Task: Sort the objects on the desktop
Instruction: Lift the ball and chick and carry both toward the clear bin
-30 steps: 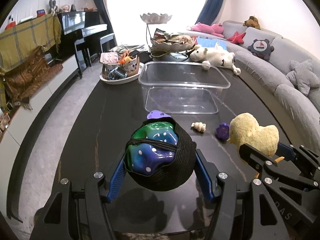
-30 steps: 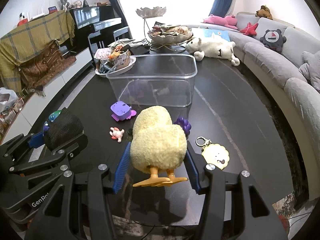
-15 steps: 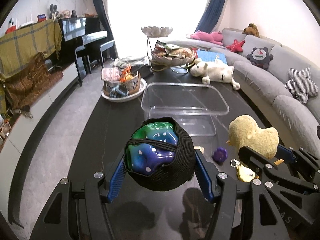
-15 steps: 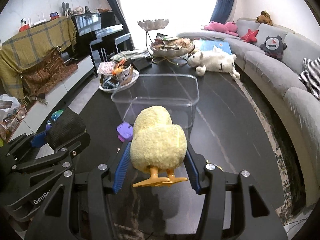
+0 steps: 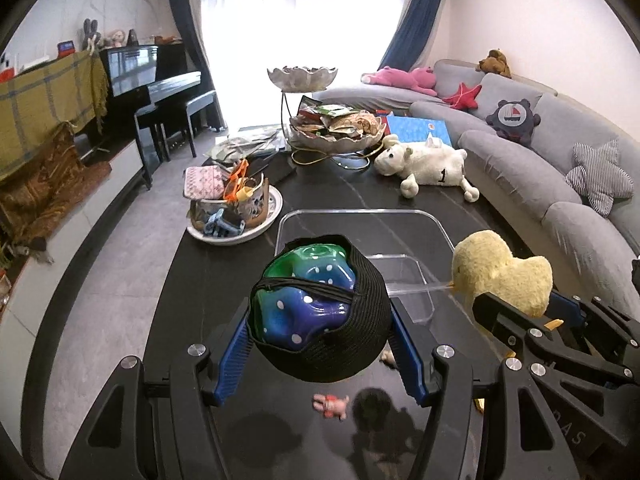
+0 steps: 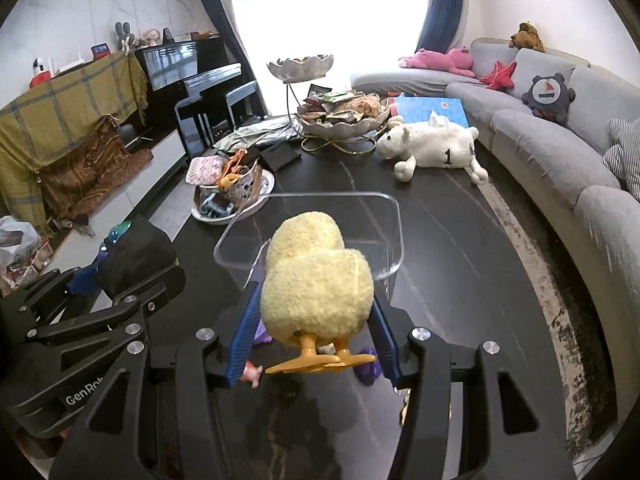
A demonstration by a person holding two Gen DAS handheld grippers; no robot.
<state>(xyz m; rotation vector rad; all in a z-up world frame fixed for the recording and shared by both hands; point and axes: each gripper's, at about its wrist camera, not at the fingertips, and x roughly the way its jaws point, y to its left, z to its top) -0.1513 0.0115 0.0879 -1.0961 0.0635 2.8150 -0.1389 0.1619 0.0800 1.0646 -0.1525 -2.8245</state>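
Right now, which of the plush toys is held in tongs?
The yellow duck, gripped by the right tongs. The white sheep lies on the table, the others on the sofa.

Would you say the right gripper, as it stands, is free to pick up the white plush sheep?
Probably not: the right gripper is already shut on the yellow duck, and the sheep lies beyond the clear bin.
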